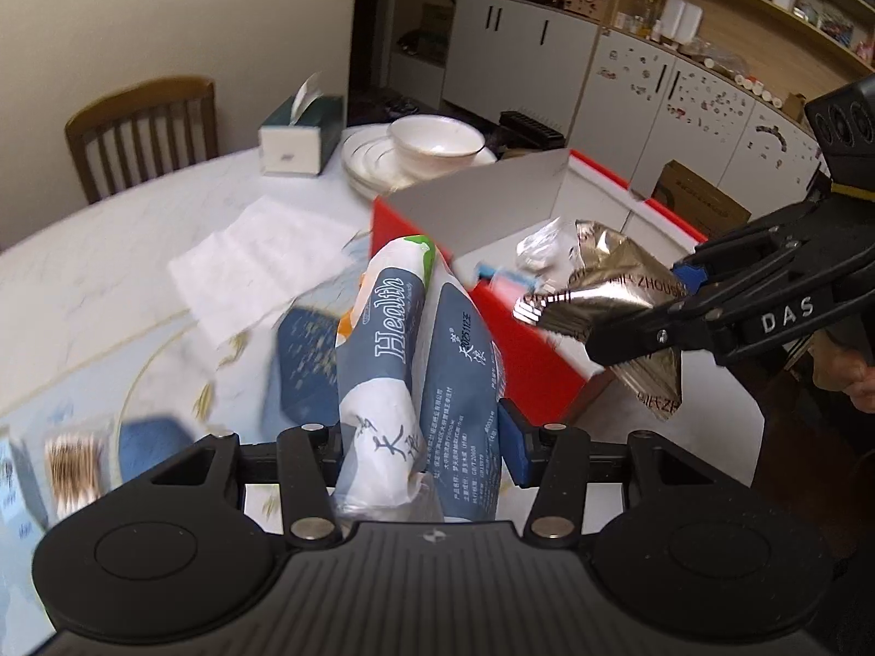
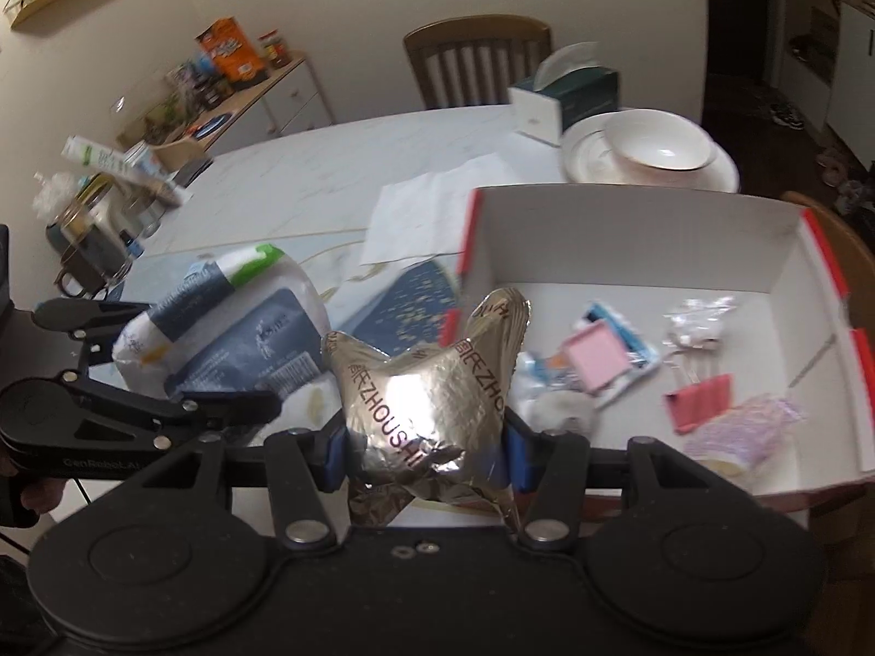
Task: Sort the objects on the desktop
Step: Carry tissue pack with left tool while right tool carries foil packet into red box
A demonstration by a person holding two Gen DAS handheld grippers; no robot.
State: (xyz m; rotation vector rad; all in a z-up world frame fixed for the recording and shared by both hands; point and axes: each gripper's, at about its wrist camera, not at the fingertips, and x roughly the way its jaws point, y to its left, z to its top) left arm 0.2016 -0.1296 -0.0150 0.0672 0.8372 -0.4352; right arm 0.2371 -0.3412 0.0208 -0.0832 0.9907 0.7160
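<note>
Grippers loaded beside red box point(image 2: 645, 240).
Left gripper point(image 1: 421, 437) clamped tissue pack point(image 1: 415, 361); right gripper point(image 2: 424, 448) clamped foil packet point(image 2: 432, 393), both off the table point(image 2: 306, 175).

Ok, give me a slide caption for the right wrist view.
Right claw grips a foil packet near the red-edged box; left claw holds a tissue pack.

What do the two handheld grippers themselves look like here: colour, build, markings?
Both are matte black plastic with scissor-like linkages and silver pivot bolts. The left gripper has blue pads on its fingers and a ribbed black body with round caps. The right gripper matches; from the left wrist view its side reads "DAS", with a black camera block behind it. No sleeves are visible.
</note>
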